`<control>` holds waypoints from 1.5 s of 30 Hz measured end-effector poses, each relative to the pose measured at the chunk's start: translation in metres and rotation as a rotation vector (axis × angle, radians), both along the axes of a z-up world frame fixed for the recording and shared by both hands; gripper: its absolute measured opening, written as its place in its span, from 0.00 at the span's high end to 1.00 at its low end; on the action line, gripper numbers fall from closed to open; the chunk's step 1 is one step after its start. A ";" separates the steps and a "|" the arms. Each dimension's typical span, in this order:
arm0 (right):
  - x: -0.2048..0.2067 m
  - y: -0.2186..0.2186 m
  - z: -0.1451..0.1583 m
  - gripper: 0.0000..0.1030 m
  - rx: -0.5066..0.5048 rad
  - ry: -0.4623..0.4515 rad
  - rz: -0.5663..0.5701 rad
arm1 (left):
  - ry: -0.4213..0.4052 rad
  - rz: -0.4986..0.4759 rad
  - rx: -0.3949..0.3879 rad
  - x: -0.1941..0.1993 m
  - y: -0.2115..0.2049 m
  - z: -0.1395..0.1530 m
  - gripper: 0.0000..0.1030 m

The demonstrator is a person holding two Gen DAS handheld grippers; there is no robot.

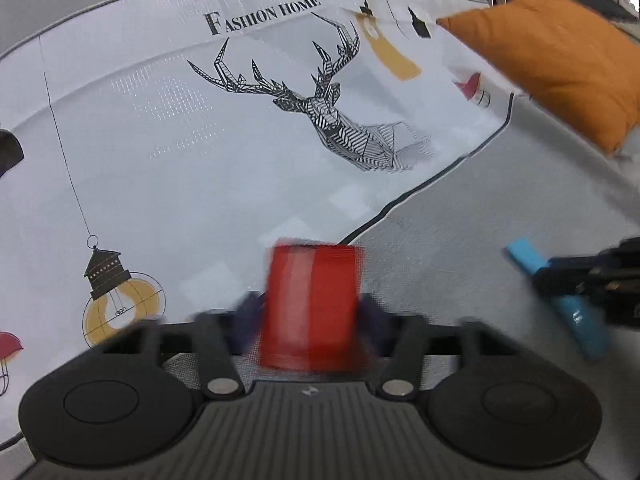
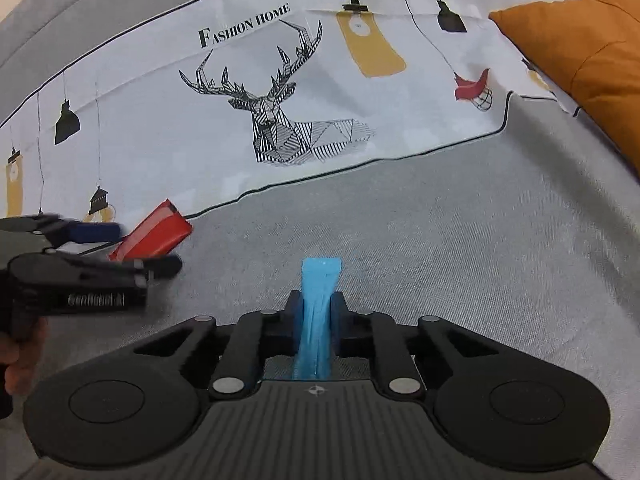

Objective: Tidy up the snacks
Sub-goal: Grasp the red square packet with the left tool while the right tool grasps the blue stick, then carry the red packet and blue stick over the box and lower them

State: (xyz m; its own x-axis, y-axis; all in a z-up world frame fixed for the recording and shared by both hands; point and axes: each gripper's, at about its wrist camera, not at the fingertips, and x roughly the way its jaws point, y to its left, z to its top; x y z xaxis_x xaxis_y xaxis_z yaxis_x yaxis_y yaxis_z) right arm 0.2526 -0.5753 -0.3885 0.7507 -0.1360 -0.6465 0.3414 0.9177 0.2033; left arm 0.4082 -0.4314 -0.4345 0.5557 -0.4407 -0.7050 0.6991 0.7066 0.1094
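My left gripper (image 1: 310, 312) is shut on a red snack packet (image 1: 314, 304), held above the edge of a white printed cloth (image 1: 180, 152); the view is motion-blurred. In the right wrist view the left gripper (image 2: 136, 248) holds the red packet (image 2: 154, 236) at the left. My right gripper (image 2: 317, 312) is shut on a blue snack packet (image 2: 318, 312) above the grey sofa fabric (image 2: 440, 240). In the left wrist view the right gripper (image 1: 560, 280) with the blue packet (image 1: 568, 300) is at the right edge.
The white cloth (image 2: 160, 128) with a deer print and "FASHION HOME" text covers the far part of the grey surface. An orange cushion (image 1: 560, 64) lies at the far right; it also shows in the right wrist view (image 2: 592, 64).
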 end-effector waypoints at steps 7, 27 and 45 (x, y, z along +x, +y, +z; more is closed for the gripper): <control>-0.016 0.021 0.020 0.86 0.050 -0.069 0.000 | 0.055 0.079 0.073 -0.038 0.026 0.035 0.54; -0.103 0.306 0.168 0.86 0.036 -0.322 0.333 | -0.079 0.325 -0.176 -0.215 0.314 0.251 0.54; -0.102 0.453 0.248 0.86 0.011 -0.400 0.597 | -0.236 0.544 -0.288 -0.245 0.470 0.291 0.54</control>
State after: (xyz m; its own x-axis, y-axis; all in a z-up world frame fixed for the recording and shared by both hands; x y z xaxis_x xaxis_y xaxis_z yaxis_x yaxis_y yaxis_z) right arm 0.1502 -0.1222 -0.1407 0.8745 0.3766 -0.3056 -0.3206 0.9217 0.2184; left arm 0.1628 0.0383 -0.1434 0.8778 -0.2061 -0.4325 0.2144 0.9763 -0.0301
